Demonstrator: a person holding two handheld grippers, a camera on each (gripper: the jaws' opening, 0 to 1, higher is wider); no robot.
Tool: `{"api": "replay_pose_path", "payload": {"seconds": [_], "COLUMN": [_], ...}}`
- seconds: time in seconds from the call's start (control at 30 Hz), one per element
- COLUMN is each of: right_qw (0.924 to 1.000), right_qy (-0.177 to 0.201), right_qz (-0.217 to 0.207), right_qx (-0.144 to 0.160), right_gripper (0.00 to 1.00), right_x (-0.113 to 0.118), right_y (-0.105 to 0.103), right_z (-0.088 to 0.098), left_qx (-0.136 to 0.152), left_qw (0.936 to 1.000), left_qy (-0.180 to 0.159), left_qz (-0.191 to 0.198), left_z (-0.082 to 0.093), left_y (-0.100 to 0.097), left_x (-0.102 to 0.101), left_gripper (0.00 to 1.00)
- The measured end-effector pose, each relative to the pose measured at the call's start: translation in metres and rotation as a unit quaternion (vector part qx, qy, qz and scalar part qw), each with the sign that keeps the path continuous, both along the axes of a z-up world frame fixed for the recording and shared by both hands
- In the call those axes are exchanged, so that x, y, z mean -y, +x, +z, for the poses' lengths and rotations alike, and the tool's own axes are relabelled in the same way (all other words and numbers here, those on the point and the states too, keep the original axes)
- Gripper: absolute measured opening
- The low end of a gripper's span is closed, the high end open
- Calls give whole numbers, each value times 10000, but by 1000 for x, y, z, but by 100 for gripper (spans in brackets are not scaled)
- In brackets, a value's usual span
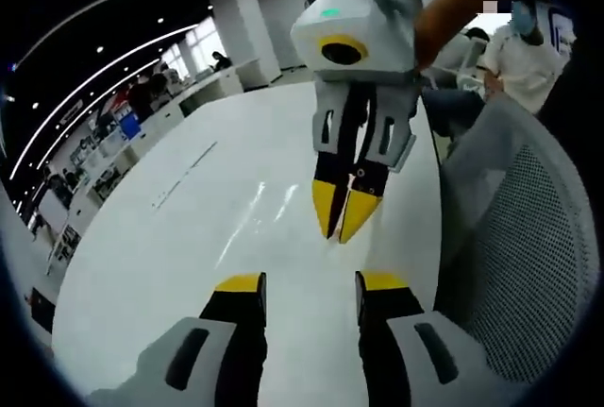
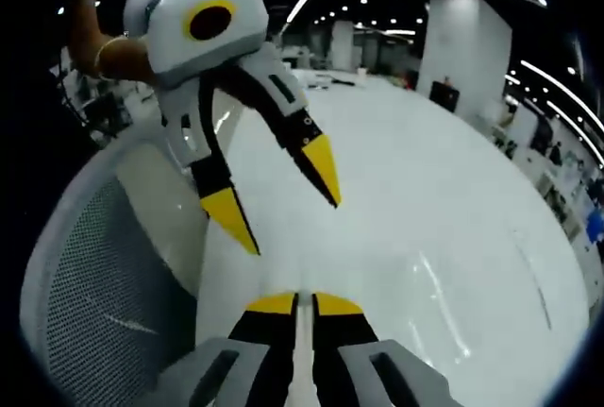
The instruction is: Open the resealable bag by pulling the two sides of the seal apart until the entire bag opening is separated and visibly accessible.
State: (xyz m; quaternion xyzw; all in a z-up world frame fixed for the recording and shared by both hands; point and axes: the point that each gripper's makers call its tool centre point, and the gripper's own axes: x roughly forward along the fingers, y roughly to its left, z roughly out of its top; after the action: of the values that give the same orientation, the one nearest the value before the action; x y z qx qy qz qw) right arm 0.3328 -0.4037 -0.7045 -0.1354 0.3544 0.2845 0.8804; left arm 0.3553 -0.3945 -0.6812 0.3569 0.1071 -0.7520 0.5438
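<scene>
My left gripper (image 1: pixel 311 282) rises from the bottom of the left gripper view, its yellow-tipped jaws well apart over the glossy white table (image 1: pixel 179 237) with nothing between them. Just beyond it hangs my right gripper (image 1: pixel 342 213), pointing down, its two yellow tips pressed together and gripping nothing that I can see. In the right gripper view my right gripper (image 2: pixel 304 303) has its jaws almost touching, with only a thin slit between them. The left gripper (image 2: pixel 278 195) faces it from above, its fingers spread wide over the table (image 2: pixel 425 199).
A grey mesh chair back (image 1: pixel 528 237) (image 2: pixel 104 275) stands against the table edge beside both grippers. A bare arm (image 1: pixel 462 1) holds the right gripper. A seated person in a white shirt (image 1: pixel 524 58) is behind. Office desks (image 1: pixel 123 133) line the far side.
</scene>
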Motion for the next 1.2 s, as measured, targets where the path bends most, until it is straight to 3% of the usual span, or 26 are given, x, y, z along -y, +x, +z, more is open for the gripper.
{"api": "replay_pose_path", "payload": {"seconds": [0.13, 0.2, 0.3, 0.63, 0.9, 1.2], "right_qw": [10000, 9999, 9999, 9997, 9996, 9992], "right_qy": [38, 151, 144, 145, 102, -305], "right_qz": [34, 21, 52, 198, 225, 234], "right_qx": [-2, 7, 6, -75, -101, 57], "right_gripper": [1, 1, 1, 1, 0, 1], "right_x": [-6, -10, -13, -23, -26, -27], "right_y": [-4, -5, -9, -20, -25, -27], "right_z": [4, 7, 10, 8, 7, 6], "left_qx": [-93, -223, -135, 279, 410, 574], "left_qw": [9996, 9992, 9985, 9924, 9872, 9805], "left_qy": [163, 187, 210, 298, 383, 379], "left_qz": [-226, -275, -489, -1162, -1496, -1840], "left_z": [-4, -4, -4, -9, -12, -14], "left_y": [-9, -13, -18, -34, -42, -45], "left_x": [-1, -1, -2, -5, -8, -8], "left_gripper": [27, 19, 11, 4, 0, 0]}}
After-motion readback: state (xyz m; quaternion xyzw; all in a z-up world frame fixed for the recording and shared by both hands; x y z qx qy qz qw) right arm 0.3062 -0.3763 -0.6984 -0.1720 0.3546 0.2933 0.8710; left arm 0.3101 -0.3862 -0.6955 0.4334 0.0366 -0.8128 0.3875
